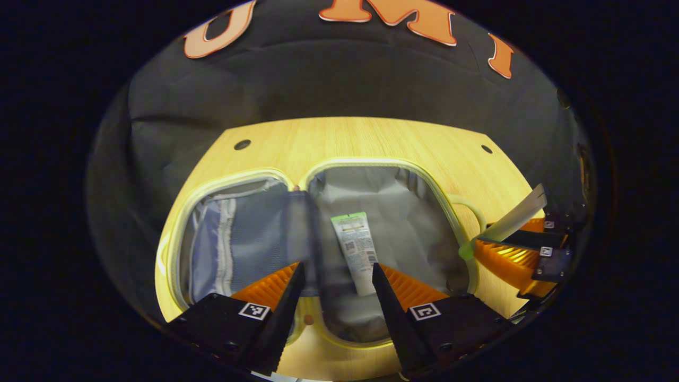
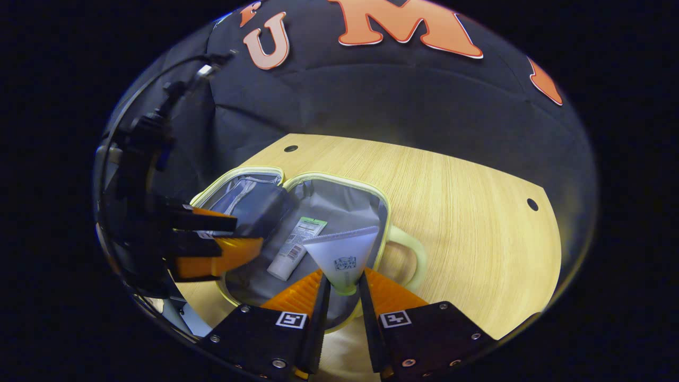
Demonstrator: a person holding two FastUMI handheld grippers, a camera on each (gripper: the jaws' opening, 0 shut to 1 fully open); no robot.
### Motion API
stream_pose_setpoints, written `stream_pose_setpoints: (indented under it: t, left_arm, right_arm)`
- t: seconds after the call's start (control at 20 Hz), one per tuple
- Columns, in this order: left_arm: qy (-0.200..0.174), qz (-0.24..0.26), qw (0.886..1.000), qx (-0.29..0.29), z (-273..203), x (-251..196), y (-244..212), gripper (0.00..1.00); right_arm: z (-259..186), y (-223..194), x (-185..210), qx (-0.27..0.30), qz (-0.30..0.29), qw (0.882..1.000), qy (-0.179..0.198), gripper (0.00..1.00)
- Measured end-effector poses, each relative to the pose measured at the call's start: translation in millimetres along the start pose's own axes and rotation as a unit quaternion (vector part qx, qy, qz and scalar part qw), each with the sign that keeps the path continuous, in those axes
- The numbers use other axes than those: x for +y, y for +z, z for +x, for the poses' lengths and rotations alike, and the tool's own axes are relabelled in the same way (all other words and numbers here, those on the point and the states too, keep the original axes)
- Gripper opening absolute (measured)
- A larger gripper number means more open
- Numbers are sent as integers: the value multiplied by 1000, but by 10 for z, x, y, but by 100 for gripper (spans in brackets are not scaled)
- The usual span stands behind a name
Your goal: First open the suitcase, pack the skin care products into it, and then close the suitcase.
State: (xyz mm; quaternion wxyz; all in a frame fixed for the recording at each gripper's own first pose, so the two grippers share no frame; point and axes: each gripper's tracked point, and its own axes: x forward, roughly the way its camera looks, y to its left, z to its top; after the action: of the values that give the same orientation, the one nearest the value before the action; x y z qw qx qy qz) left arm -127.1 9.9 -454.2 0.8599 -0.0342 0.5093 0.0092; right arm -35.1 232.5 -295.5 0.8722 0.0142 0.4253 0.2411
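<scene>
The suitcase (image 1: pixel 403 175) is laid open on the worktop (image 2: pixel 477 212), and one tube (image 1: pixel 356 249) is already placed in its right half. A second tube (image 2: pixel 342 257) is clamped in the right tool (image 2: pixel 344 289) above that half, while the left tool (image 1: pixel 337 276) is held apart and empty. The release of the second tube and the closing are judged still to be done.

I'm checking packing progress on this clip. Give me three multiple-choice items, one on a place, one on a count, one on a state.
1. Where does the white tube lie?
A. on the bare table
B. inside the open suitcase
C. in the left gripper

2. How many tubes are in sight?
A. one
B. two
C. four

3. What state is the right gripper in?
A. shut on a second tube
B. open and empty
C. shut on the suitcase handle

Key: 1 B, it rests on the grey lining; 2 B, one lies in the case, one is held; 3 A, both fingers press on the tube's capped end.
</scene>
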Motion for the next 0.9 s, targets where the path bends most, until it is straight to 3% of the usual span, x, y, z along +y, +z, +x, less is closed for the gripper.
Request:
stream_pose_setpoints:
  t: [0.15, 0.2, 0.3, 0.5, 0.9]
  left_arm:
    - [15, -14, 999, -36, -256, 244, 114, 83]
    - [22, -22, 998, -46, -330, 330, 126, 83]
    - [36, -40, 997, -60, -407, 521, 122, 83]
    - [74, -68, 992, -80, -588, 991, 74, 83]
    - [153, -142, 973, -104, -869, 1915, -205, 83]
  right_arm:
    - [135, -112, 85, 23, 6, 1000, 9, 36]
    - [170, -135, 95, 30, 7, 999, 11, 31]
    - [260, -205, 131, 46, 9, 999, 15, 36]
    - [457, -306, 170, 78, 33, 996, 21, 36]
    - [815, -356, 303, 103, 75, 992, 22, 36]
